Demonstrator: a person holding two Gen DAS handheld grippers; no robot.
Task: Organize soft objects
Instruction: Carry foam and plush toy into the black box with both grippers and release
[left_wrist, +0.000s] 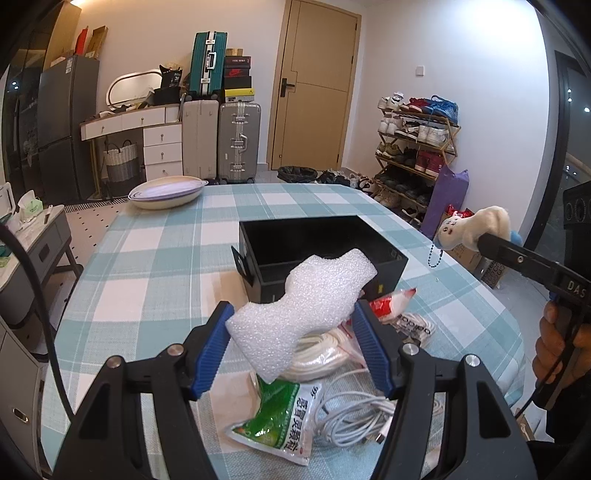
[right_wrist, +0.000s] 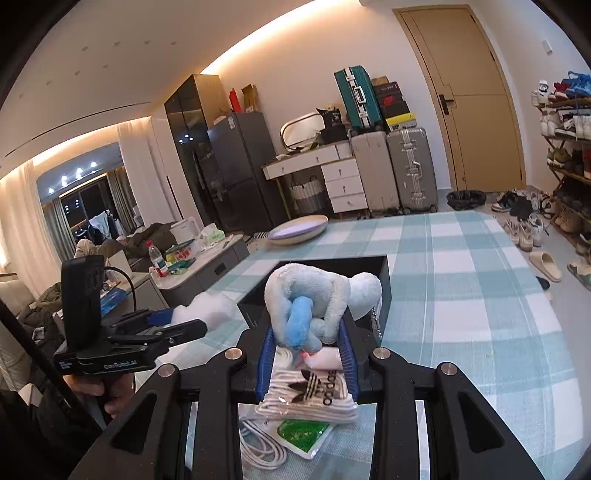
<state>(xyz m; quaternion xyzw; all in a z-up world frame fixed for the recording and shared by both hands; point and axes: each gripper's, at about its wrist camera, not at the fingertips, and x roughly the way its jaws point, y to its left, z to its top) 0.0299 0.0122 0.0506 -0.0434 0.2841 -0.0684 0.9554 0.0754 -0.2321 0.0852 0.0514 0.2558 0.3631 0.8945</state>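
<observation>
Left claw clamped foam, right claw clamped plush; both hung near black box. Risk: shallow pinch, foam slipping onto cables short of box.

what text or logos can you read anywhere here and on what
"adidas" with trefoil logo: clear bag of white socks
"感冒灵颗粒": green and white sachet
"DAS": side of the right claw
"GenRobot.AI": body of the left claw
Shoebox labels by the suitcases: too small to read.
</observation>
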